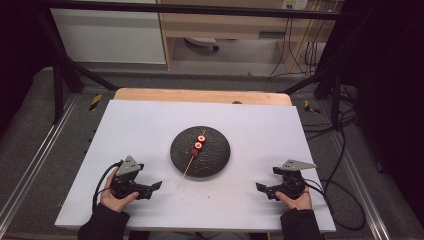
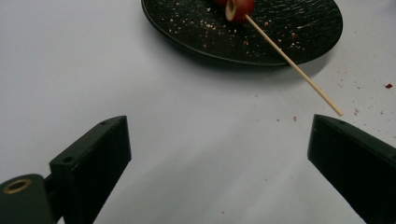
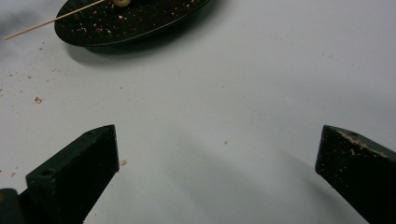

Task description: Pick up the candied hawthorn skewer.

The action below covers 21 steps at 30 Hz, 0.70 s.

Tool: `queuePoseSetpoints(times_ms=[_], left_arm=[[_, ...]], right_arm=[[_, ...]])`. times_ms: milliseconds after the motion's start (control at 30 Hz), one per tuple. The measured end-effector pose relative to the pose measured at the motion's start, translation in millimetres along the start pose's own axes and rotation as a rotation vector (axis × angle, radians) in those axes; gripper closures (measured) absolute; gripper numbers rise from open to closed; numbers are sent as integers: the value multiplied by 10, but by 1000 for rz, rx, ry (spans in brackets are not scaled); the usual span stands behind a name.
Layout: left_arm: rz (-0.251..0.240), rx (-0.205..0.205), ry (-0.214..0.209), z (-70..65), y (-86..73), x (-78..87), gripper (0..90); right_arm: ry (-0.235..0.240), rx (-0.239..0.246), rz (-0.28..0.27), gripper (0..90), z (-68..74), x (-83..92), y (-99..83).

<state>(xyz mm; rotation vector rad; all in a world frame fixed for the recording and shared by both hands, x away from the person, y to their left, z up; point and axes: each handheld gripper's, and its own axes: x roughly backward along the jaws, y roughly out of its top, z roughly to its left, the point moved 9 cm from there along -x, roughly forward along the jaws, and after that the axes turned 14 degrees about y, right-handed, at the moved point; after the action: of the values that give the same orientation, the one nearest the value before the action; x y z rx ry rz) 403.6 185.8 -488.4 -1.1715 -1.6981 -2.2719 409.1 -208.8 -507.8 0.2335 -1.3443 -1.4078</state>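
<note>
Both pairs of jaws stand wide apart with nothing between them. My left gripper (image 1: 155, 186) and right gripper (image 1: 261, 187) sit low on the white counter (image 1: 260, 130), near its front edge, one each side of the plate.

Skewer (image 1: 190, 159) lies on the black plate (image 1: 215, 155) at counter centre. Two red rings are threaded on it: near one (image 1: 198, 146), far one (image 1: 202, 138). They look like cut sausage or fruit, can't tell which.

Key relation: the skewer's long axis runs diagonally, from the far right of the plate down toward near left. The bare stick end overhangs the plate rim on the left gripper's side. In the left gripper view, the stick tip (image 2: 337, 112) sits just above the jaw on the right of that view, close but not touching. In the right gripper view, the stick (image 3: 51, 20) pokes off the plate's far left edge, well apart from those jaws.

My read: the left is nearer the free end, so the left takes the stick. The right would then go for the rings.

Crumbs (image 2: 357, 111) are scattered on the counter around the plate. No readable labels or writing on anything.
</note>
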Motion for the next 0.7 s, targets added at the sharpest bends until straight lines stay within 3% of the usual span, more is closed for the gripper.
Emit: queuePoseSetpoints(times_ms=[367,700], left_arm=[[-3,-7,8,-102,194,-4,59],[39,-18,30,-282,453,-172,101]], right_arm=[[-8,2,0,7,-4,1,0],[-7,1,3,6,2,3,-1]])
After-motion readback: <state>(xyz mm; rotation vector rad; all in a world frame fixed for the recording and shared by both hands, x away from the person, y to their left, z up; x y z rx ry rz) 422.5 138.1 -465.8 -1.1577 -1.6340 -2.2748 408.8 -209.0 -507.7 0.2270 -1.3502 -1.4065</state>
